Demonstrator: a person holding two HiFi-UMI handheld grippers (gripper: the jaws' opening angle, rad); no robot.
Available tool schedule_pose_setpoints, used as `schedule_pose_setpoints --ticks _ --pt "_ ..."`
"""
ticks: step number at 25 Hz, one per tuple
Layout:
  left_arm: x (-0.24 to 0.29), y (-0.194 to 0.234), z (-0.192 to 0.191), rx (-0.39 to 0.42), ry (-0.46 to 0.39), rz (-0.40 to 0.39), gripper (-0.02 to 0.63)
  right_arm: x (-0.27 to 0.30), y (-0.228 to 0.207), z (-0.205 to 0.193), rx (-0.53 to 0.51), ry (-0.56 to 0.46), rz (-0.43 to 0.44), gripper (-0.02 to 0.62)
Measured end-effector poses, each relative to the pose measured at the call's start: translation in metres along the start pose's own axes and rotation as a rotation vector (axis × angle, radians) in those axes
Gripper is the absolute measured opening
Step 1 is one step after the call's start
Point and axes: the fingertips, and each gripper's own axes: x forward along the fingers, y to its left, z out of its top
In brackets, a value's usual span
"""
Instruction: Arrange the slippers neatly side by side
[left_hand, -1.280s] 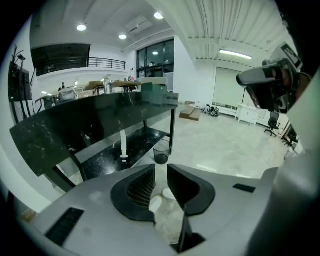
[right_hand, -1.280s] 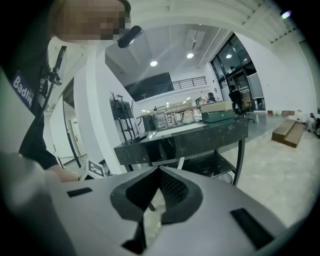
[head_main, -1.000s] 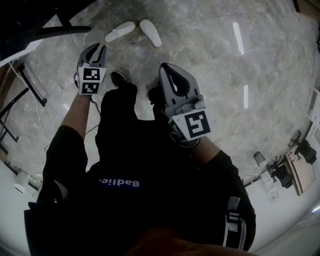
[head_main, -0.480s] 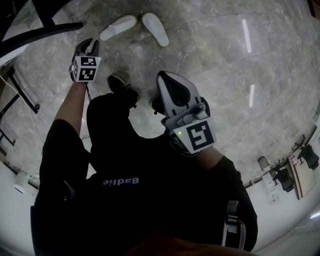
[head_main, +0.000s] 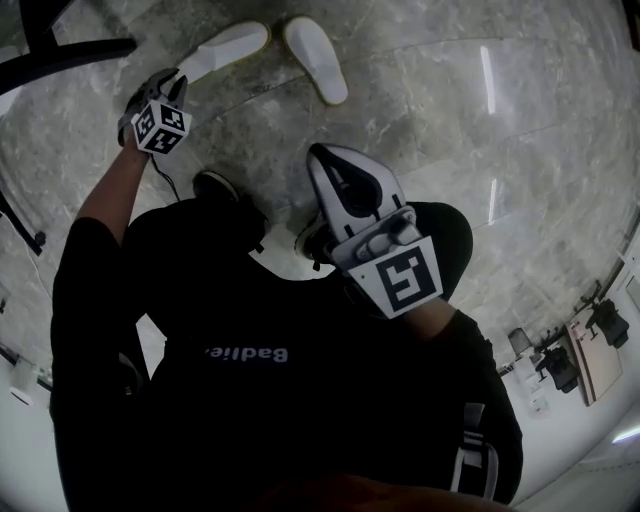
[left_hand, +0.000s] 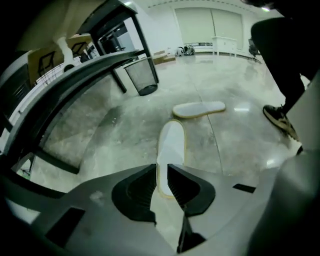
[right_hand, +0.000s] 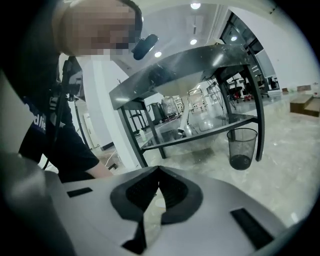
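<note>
Two white slippers lie on the grey marble floor, splayed apart in a V. In the head view the left slipper (head_main: 225, 47) and the right slipper (head_main: 315, 58) are at the top. My left gripper (head_main: 177, 77) reaches down to the near end of the left slipper. In the left gripper view that slipper (left_hand: 171, 145) runs straight ahead, its near end showing in the narrow gap of the left gripper (left_hand: 159, 171), which is slightly open. The other slipper (left_hand: 199, 109) lies crosswise beyond. My right gripper (head_main: 322, 156) hangs shut and empty above the person's feet; the right gripper (right_hand: 159, 171) faces a table.
A dark table (left_hand: 75, 70) stands to the left, a mesh waste bin (left_hand: 141, 80) under its far end. The person's black shoe (left_hand: 279, 119) is on the right. The right gripper view shows the metal table (right_hand: 200, 60) and the bin (right_hand: 242, 148).
My left gripper has moved forward and down to the near end of the left slipper. The person has leaned forward. The right gripper has stayed in front of the body, shut.
</note>
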Motion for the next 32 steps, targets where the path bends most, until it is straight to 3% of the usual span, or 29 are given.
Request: schedule_pose_setpoints --ticks 9,13,18,25,32 --pt "0.076 -0.005 -0.055 0.216 0.099 -0.035 0.051 0.019 -0.022 -0.043 -0.039 0.011 -0.04 0.0" --pt "0.091 0.0 -0.065 0.22 0.108 -0.05 0.051 0.029 -0.022 -0.051 -0.042 0.012 -0.039 0.0" --pt "0.104 -0.013 -0.08 0.281 0.15 -0.119 0.049 0.034 -0.023 -0.058 -0.043 0.023 -0.052 0.0" --pt "0.114 -0.034 -0.089 0.237 0.215 -0.206 0.04 0.037 -0.023 -0.07 -0.031 0.045 -0.05 0.0" --pt "0.113 -0.075 -0.068 0.275 0.169 -0.314 0.038 0.037 -0.03 -0.076 -0.027 0.048 -0.047 0.0"
